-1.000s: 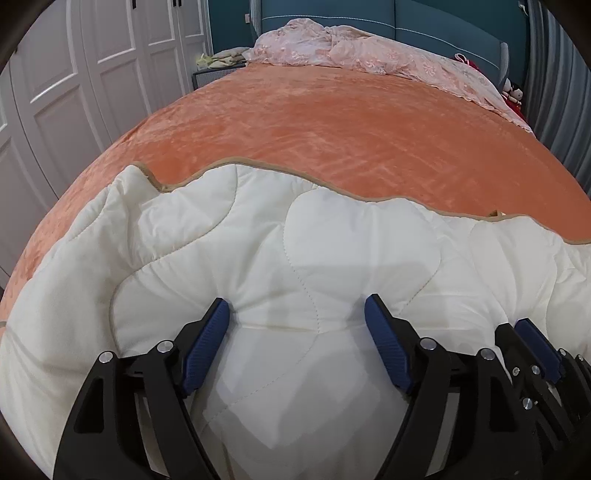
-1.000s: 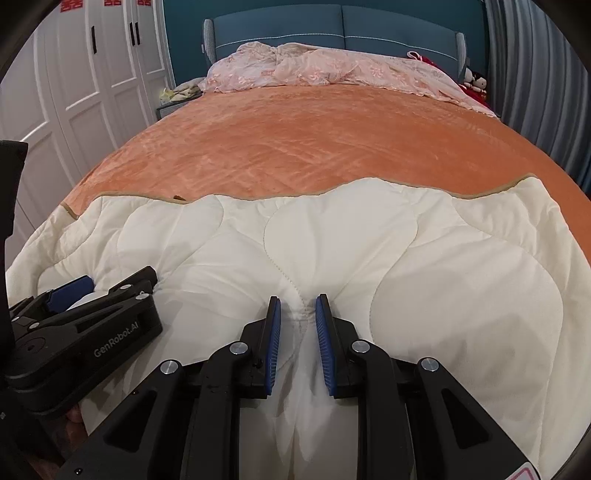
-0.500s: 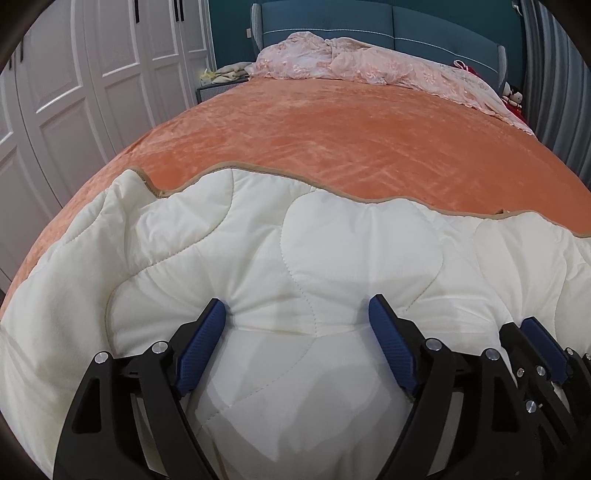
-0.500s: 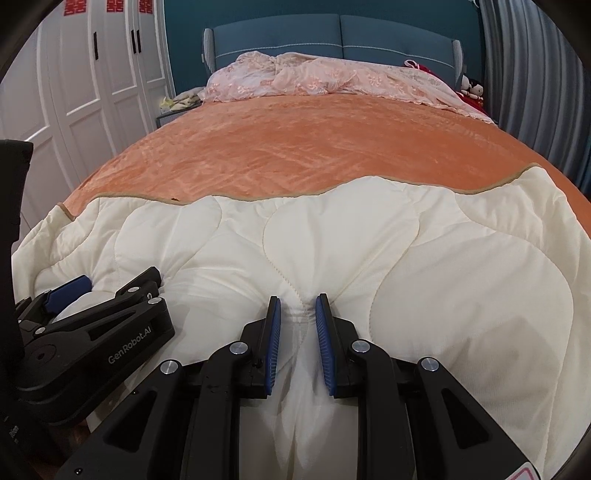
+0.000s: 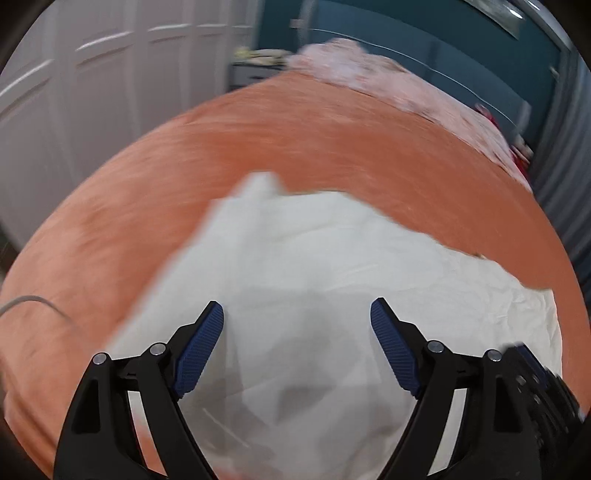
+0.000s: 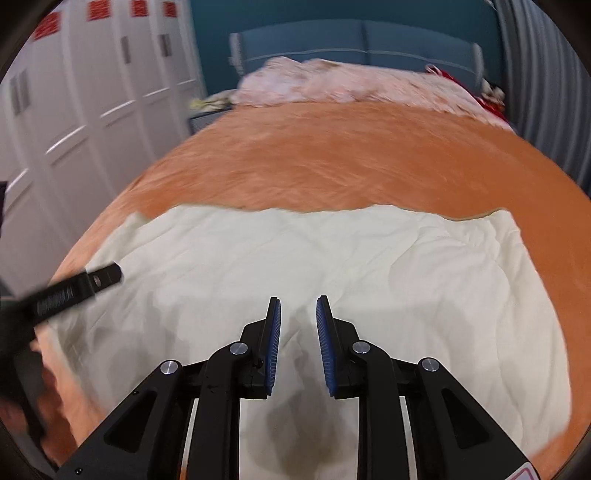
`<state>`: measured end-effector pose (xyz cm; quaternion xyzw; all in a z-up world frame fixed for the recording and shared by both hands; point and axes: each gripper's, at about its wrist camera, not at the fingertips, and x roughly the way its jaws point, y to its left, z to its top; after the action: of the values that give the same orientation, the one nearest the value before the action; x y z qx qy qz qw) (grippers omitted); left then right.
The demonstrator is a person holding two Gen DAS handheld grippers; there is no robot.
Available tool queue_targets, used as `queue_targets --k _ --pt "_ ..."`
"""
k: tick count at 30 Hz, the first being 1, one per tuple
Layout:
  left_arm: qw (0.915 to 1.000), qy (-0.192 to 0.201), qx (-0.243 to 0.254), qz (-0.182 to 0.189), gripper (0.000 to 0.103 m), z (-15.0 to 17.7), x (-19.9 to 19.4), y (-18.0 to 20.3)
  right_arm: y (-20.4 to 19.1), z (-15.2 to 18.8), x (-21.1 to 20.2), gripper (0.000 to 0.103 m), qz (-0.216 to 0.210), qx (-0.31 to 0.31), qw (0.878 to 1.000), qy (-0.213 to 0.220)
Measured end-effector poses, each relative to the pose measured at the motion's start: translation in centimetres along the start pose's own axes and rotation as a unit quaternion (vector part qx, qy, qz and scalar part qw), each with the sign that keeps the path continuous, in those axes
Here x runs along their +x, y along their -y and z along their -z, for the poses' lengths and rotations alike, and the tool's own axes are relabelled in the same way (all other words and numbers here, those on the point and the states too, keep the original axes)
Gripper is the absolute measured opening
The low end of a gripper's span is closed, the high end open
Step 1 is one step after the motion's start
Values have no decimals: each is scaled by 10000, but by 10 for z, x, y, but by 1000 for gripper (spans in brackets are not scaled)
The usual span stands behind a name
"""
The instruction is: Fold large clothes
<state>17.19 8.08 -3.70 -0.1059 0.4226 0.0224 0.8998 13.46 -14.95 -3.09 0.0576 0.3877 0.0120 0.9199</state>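
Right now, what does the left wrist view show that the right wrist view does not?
Only the left wrist view: the left gripper from behind, fingers wide apart with nothing pinched after just opening, and a grey cable on the orange cover.

Only the right wrist view: the right gripper, fingers narrowly apart over the quilt, no cloth clearly pinched; red stickers on the wardrobe.

Both: white quilt, orange cover, pink bedding, blue headboard.
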Motion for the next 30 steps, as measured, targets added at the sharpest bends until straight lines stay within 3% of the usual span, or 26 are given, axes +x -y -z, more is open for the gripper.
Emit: queue_targets --k 4,6,10,13,16,19,23,25,26,28,30 --pt "9964 -310 -786 76 79 15 -8 -65 -20 29 -4 21 -199 -158 9993 -287" --pt "9945 -343 -969 -177 79 23 -12 -79 -24 41 2 21 -233 -111 9985 -480" --pt "9851 -399 -1665 131 84 36 -23 -109 -28 51 4 21 -148 -148 9985 -500" --pt "9821 -801 -1695 186 85 43 -2 -116 -26 53 12 21 -159 -61 9980 -611" --pt "9762 -838 -1959 409 91 49 6 -121 -26 56 20 21 -123 -51 9978 -649" --pt "9803 -842 -1737 418 96 47 12 -112 -32 59 22 21 -19 -207 9979 -619" --pt "9819 -824 -1623 518 95 44 18 -107 -32 62 25 21 -4 -208 9981 -581" --pt "9795 -885 -1632 783 69 40 19 -103 -33 61 24 21 11 -223 9980 -588" --pt "9778 -946 -1669 844 64 38 17 -101 -33 60 22 21 15 -222 9980 -598" --pt "9776 -912 -1631 970 40 35 8 -98 -33 57 16 21 2 -183 9979 -627" --pt "9813 -793 -1441 1005 29 29 -9 -91 -31 55 6 21 -72 -111 9980 -623"
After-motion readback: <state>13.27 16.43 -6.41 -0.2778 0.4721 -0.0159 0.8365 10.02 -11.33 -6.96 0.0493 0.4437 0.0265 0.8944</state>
